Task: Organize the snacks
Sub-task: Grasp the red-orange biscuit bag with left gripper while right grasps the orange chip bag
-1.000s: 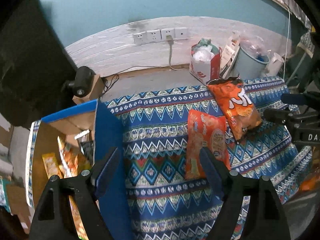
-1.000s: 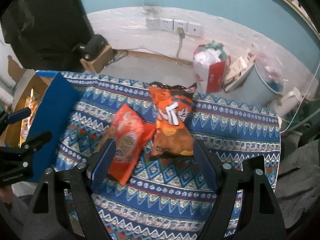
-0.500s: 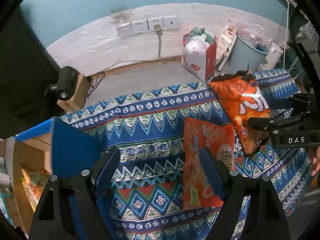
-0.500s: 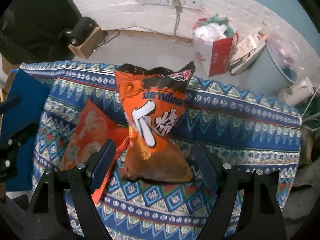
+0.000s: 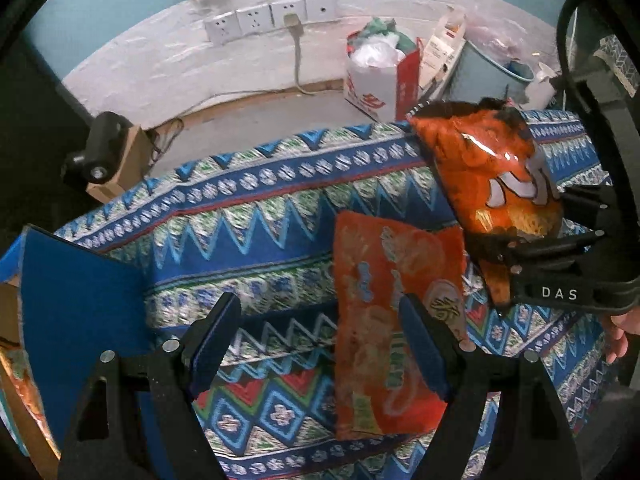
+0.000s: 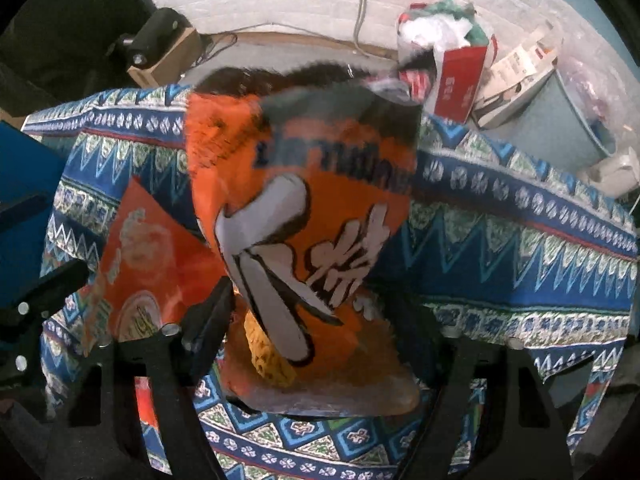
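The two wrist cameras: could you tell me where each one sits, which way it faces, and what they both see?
Left wrist: on the left gripper, looking steeply down at the patterned cloth and flat red snack bag; own fingers, right gripper and fingertips of a hand show.
Right wrist: on the right gripper, jaws closing around the orange snack bag; own fingers show, the left gripper at the left edge.
Shared: both bags, cloth, wall sockets.
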